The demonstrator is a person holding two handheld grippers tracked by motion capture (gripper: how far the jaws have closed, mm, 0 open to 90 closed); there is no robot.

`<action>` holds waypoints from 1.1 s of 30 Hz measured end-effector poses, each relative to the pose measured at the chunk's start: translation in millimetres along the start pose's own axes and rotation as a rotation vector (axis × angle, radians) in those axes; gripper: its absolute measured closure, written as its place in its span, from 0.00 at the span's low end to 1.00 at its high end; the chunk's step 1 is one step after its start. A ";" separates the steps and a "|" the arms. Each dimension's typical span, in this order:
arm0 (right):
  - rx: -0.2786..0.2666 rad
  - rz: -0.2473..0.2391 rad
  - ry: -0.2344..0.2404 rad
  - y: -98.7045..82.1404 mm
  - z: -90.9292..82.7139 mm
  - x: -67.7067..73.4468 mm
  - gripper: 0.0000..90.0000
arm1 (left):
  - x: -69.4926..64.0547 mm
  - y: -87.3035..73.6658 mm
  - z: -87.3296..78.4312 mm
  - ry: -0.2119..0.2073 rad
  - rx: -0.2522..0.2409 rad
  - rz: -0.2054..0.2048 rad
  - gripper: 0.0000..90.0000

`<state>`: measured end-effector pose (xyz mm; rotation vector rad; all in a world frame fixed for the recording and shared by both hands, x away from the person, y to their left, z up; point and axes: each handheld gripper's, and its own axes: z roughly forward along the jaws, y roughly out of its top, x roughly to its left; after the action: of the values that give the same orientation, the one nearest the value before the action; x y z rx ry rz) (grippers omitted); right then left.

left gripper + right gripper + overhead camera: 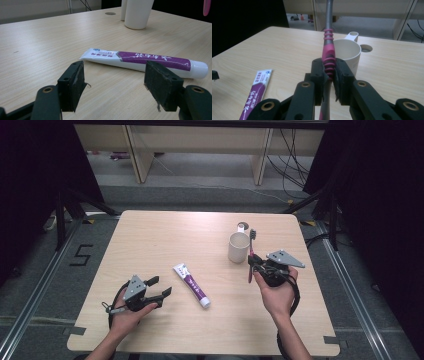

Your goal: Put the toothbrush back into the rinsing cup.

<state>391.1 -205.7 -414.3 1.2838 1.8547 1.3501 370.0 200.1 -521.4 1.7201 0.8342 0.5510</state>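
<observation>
My right claw (pixel 329 72) is closed on the toothbrush (pixel 329 53). Both pads press the pink ribbed part of its handle, one on each side. In the high view this claw (pixel 256 265) sits at the right of the table (pixel 150 240), just near of the cup (pixel 238 247). The toothbrush (pixel 251 255) stands roughly upright in the grip, its dark bristle head at the top, beside the cup's right side. In the right gripper view the grey shaft rises past the cup (pixel 348 53) behind it; whether brush and cup touch, I cannot tell. The lower end of the handle hangs below the pads, above the tabletop.

My left claw (pixel 113 80) stands open, with nothing between the pads. In the high view it (pixel 161 287) rests low at the near left of the table, jaws pointing right toward the toothpaste (pixel 191 285). In the left gripper view the tube (pixel 143 61) lies flat on the table just beyond the pads, apart from them, crimped end to the left and white cap to the right.

The tube is white and purple, lying at a slant near the table's middle, between the two claws. The cup is white, upright, with its handle on the far side. A small round hole (pixel 242 226) in the tabletop lies just beyond the cup.
</observation>
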 end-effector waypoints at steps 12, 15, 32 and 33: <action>-0.067 -0.033 -0.015 9.5 10.8 -1.6 0.88 | 0.5 -0.4 0.7 -0.008 -0.011 -0.002 0.36; -0.090 -0.036 -0.011 11.2 14.1 -2.9 0.88 | 0.7 -0.3 0.8 -0.009 -0.011 -0.004 0.36; -0.159 -0.018 -0.015 25.5 24.8 -8.6 0.88 | 0.3 0.0 0.3 -0.002 -0.001 -0.004 0.36; -0.164 -0.010 -0.016 26.1 25.2 -8.7 0.88 | 0.3 0.0 0.3 -0.002 0.000 -0.004 0.36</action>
<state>425.6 -200.9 -400.9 1.1969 1.6993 1.4498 370.4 200.2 -521.5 1.7178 0.8361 0.5465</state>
